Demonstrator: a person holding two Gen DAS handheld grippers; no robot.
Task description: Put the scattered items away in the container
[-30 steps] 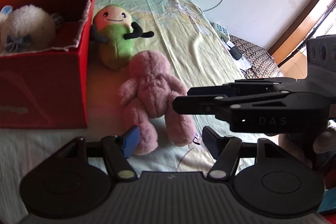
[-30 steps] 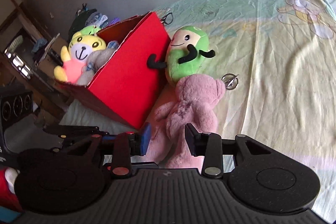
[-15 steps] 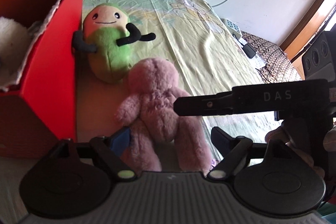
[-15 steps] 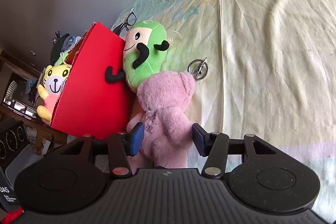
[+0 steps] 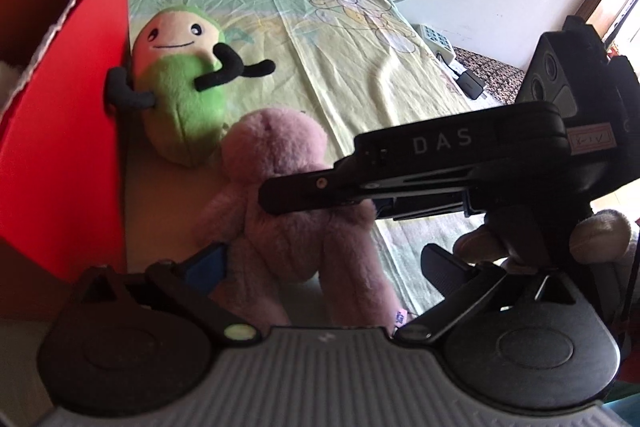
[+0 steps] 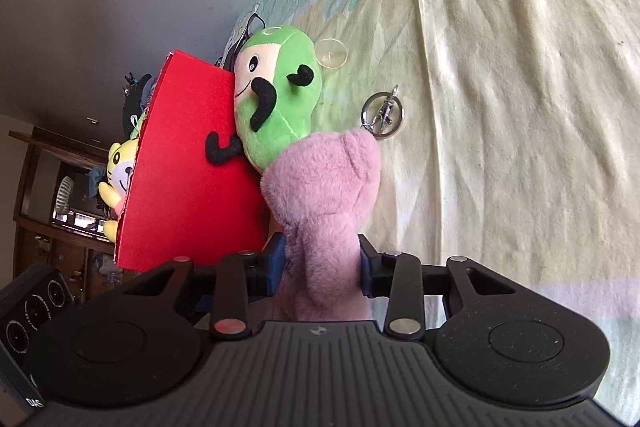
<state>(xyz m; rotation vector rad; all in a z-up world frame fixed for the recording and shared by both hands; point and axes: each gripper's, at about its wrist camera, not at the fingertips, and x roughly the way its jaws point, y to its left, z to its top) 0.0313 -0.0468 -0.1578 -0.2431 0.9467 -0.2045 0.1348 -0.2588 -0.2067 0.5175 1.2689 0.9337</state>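
Right gripper (image 6: 322, 267): its jaws are closing, and both pads press the pink plush toy (image 6: 324, 195).
Left gripper (image 5: 324, 267): its jaws are opening wide around the pink toy's legs, with no squeeze.
Writing: "DAS" on the right gripper's side.
Green plush toy (image 5: 180, 107): just past the pink one, leaning on the red box (image 5: 64, 147).
Open room: bare bed sheet (image 6: 520, 107) to the right.

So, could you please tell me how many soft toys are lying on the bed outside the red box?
2: the green plush leans against the box; the pink plush lies beside it.
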